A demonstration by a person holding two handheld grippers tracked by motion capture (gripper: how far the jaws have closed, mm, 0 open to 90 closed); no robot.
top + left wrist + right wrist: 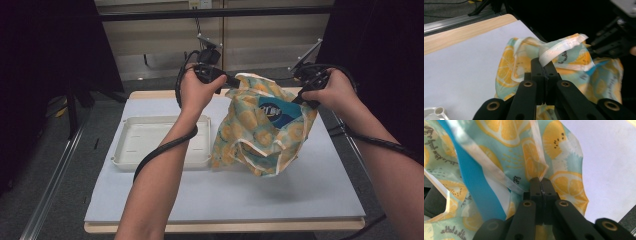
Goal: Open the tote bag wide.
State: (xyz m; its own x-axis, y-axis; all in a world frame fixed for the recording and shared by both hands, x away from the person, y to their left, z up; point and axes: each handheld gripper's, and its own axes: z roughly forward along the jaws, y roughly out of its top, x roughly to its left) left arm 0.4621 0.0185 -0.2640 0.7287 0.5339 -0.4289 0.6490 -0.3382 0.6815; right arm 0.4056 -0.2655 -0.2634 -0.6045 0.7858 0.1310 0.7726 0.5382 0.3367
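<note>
lemon-print bag (260,130) hangs above the middle-right of the white table cover (310,185), lifted by its top edge, lower end sagging close to the surface; contact with the cover can't be made out. a blue packet (276,113) shows inside the open mouth.

left gripper (231,81) at the bag's far-left top corner, jaws clenched on the pale rim strip (559,50); in the left gripper view the strip comes out from between the closed tips.

right gripper (300,99) at the far-right top edge, jaws pinched tight on the bag's printed film (536,162); the right gripper view has the fabric caught in the closed tips, blue packet (477,187) to the left of them.

white tray (155,142) sits left of the bag on the cover, just beside it, under the left forearm (155,180).
</note>
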